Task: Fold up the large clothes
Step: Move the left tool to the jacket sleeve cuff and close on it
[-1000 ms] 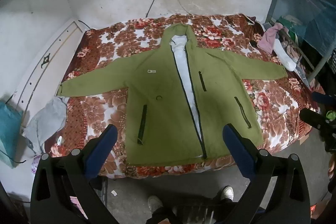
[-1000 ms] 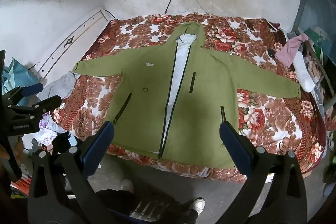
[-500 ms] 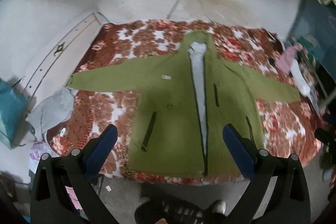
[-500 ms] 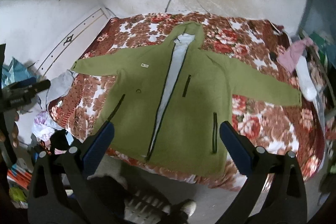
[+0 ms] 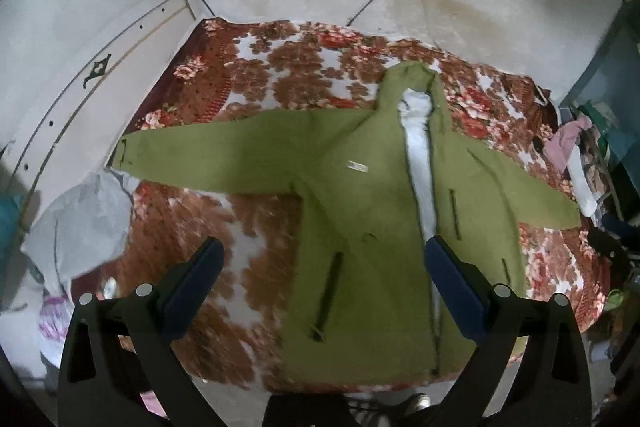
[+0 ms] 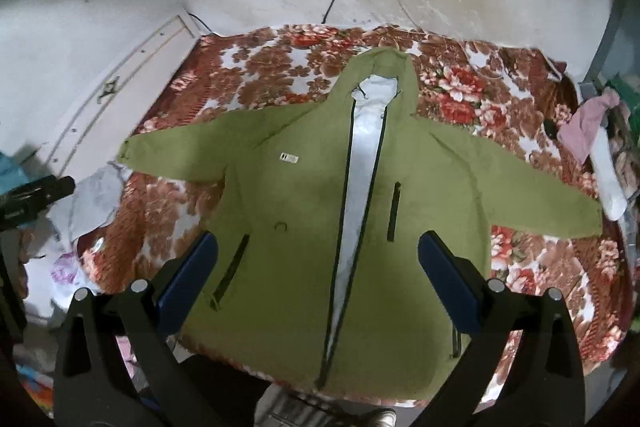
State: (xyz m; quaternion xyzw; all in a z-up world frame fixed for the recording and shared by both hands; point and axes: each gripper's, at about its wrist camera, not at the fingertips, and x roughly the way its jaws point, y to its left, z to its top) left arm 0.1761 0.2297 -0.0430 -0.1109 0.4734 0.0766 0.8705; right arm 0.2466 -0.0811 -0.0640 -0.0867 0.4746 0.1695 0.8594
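Currently green hooded jacket (image 6: pixel 304 227) lies flat, front up, on floral bedspread (image 6: pixel 500 107), sleeves spread to both sides, zipper open showing white lining (image 6: pixel 360 187). Left gripper (image 5: pixel 324 267) hangs above bed's near edge, jaws wide apart, holding nothing. Right gripper (image 6: pixel 318 255) likewise above jacket hem, jaws wide apart, empty. Grey garment (image 5: pixel 80 219) heaped beside bed's left edge. Pink cloth (image 6: pixel 588 123) at right.

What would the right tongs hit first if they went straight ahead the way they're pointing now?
Most likely the green jacket spread flat on the floral bed. The open right tongs aim at its unzipped front; nothing shows between, though depth is hard to judge.
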